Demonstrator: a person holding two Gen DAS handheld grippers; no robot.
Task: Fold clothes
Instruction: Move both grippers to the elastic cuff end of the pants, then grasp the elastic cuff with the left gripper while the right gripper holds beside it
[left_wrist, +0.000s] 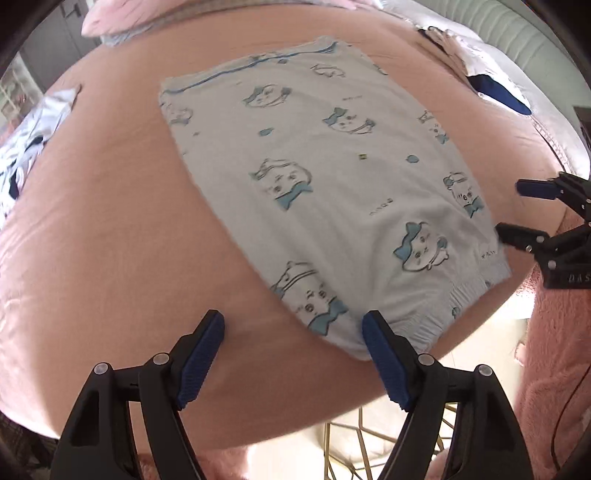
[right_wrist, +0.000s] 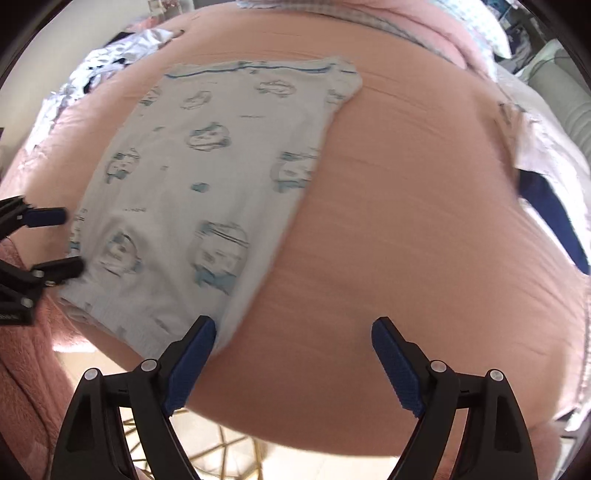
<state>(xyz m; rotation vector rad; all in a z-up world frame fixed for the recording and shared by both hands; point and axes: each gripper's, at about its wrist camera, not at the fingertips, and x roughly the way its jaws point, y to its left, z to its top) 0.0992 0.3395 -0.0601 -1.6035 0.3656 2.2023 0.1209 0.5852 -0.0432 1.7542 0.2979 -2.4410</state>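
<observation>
A pink bed (left_wrist: 110, 229) carries one printed garment (left_wrist: 325, 184), folded into a long strip whose long axis runs from the near hem to the far edge. Two loose clothing heaps lie at the bed's far left (left_wrist: 26, 147) and far right (left_wrist: 491, 85). Both claws stand spread and empty at the near hem: the left claw (left_wrist: 293, 354) at its left corner, the right claw (right_wrist: 293, 354) at its right corner, about equally near.
</observation>
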